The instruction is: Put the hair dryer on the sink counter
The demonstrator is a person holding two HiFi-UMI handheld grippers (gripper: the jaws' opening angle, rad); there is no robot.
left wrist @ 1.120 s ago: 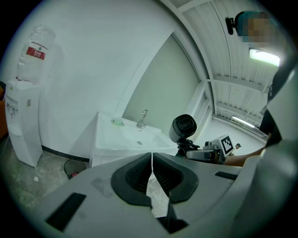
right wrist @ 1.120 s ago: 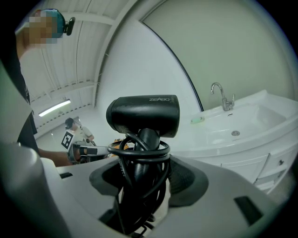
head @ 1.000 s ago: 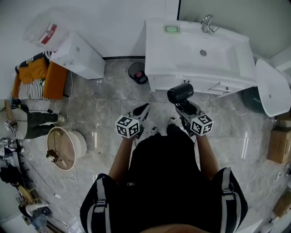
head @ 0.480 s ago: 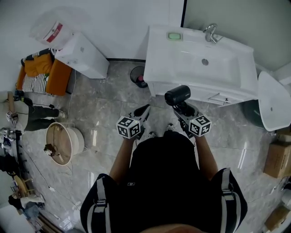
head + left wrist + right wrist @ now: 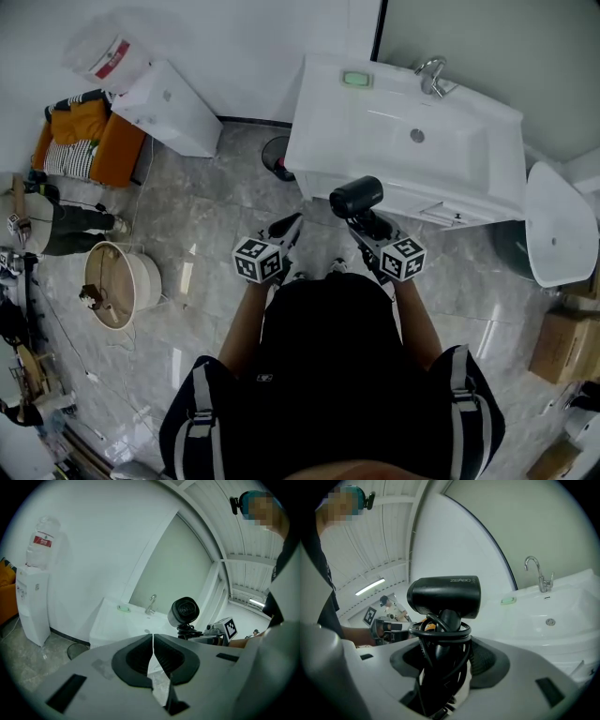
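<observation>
My right gripper (image 5: 367, 227) is shut on the handle of a black hair dryer (image 5: 356, 197), with its cord wound round the handle. The dryer stands upright, just in front of the front edge of the white sink counter (image 5: 319, 103). In the right gripper view the dryer (image 5: 444, 595) rises from between the jaws of the right gripper (image 5: 443, 663), and the counter (image 5: 567, 634) lies to the right. My left gripper (image 5: 286, 228) hangs beside it over the floor. In its own view the left gripper (image 5: 153, 644) is shut with nothing in it, and the dryer (image 5: 183, 612) shows to its right.
A faucet (image 5: 429, 66) and a green soap bar (image 5: 355, 79) sit at the back of the counter. A black waste bin (image 5: 277, 155) stands left of the cabinet. A water dispenser (image 5: 164, 108) and a wooden basin (image 5: 117, 286) are at the left, cardboard boxes (image 5: 555, 342) at the right.
The person has come closer to the sink. Both grippers and the dryer now stand nearer the counter's front edge, a little further left in view.
</observation>
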